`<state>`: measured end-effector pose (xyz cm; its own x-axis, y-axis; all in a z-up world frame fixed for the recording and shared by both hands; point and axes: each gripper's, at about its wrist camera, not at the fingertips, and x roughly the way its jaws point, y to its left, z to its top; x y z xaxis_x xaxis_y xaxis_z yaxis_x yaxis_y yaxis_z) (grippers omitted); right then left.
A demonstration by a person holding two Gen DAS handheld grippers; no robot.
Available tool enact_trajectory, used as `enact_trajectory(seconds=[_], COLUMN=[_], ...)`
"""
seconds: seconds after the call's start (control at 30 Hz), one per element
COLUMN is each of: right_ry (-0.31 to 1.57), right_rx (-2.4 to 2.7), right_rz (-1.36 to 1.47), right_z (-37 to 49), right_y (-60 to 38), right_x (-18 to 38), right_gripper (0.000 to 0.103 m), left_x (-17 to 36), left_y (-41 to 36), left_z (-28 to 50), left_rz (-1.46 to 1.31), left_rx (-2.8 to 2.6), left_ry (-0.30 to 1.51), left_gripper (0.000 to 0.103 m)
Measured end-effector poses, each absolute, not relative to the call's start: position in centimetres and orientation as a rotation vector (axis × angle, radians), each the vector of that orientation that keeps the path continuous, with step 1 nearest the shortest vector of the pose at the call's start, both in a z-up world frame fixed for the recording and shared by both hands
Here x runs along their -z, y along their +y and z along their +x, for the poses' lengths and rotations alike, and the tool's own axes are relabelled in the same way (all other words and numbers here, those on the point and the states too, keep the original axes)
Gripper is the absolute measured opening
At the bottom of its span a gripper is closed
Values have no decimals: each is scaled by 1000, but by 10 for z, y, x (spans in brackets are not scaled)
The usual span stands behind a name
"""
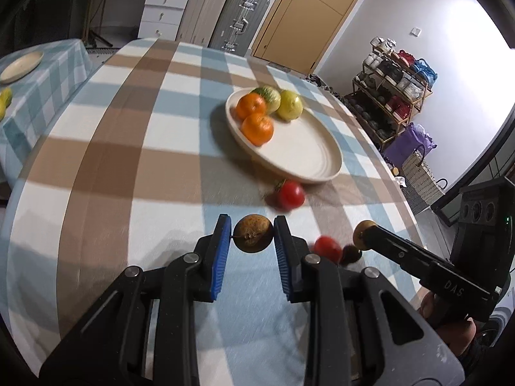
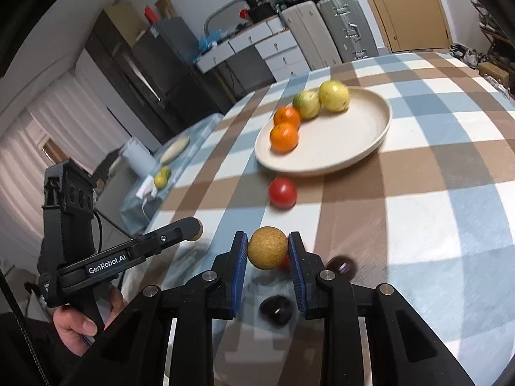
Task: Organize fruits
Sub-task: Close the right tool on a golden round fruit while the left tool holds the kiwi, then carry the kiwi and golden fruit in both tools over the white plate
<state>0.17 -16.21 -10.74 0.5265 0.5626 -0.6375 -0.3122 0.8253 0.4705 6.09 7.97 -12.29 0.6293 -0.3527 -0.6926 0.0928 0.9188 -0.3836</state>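
My left gripper (image 1: 252,236) is shut on a small brown fruit (image 1: 253,237) held above the checked tablecloth. My right gripper (image 2: 267,252) is shut on another small brown round fruit (image 2: 267,252); it also shows in the left wrist view (image 1: 363,234). A cream plate (image 1: 305,154) ahead holds two oranges (image 1: 257,128), a green-yellow fruit (image 1: 268,96) and a yellow fruit (image 1: 290,105). A red tomato (image 1: 290,195) lies just before the plate. Another red tomato (image 1: 327,248) and two dark fruits (image 2: 276,309) lie near the grippers.
The table (image 1: 128,148) wears a blue, brown and white checked cloth. A second table at the left holds a plate (image 1: 21,67) and yellow fruit (image 1: 4,98). Suitcases, drawers, a door and a shoe rack (image 1: 392,90) stand beyond the table.
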Motion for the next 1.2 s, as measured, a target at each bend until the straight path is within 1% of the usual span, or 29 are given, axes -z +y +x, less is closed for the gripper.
enact_trajectory(seconds=[0.33,0.53,0.87,1.03,1.2], right_ry=[811,809,850,895,912], right_rx=[-506,-518,-560,-571,-560], right_rz=[363,364,352,370,382], right_z=[44,87,156,186,209], right_y=[-201,-215,-219,-218,-222], right_x=[93,87,91,105,113], right_gripper=[26,26,26,26,26], left_x=[101,94,111,128,138], left_y=[54,31,-10,-21,-28], left_z=[126,173,238,269,288], left_rz=[-294,-272,-263,-292,-263], left_rx=[259,296,334,354,333], left_ry=[846,853,909,977,986], left_gripper=[24,24,24,24,24])
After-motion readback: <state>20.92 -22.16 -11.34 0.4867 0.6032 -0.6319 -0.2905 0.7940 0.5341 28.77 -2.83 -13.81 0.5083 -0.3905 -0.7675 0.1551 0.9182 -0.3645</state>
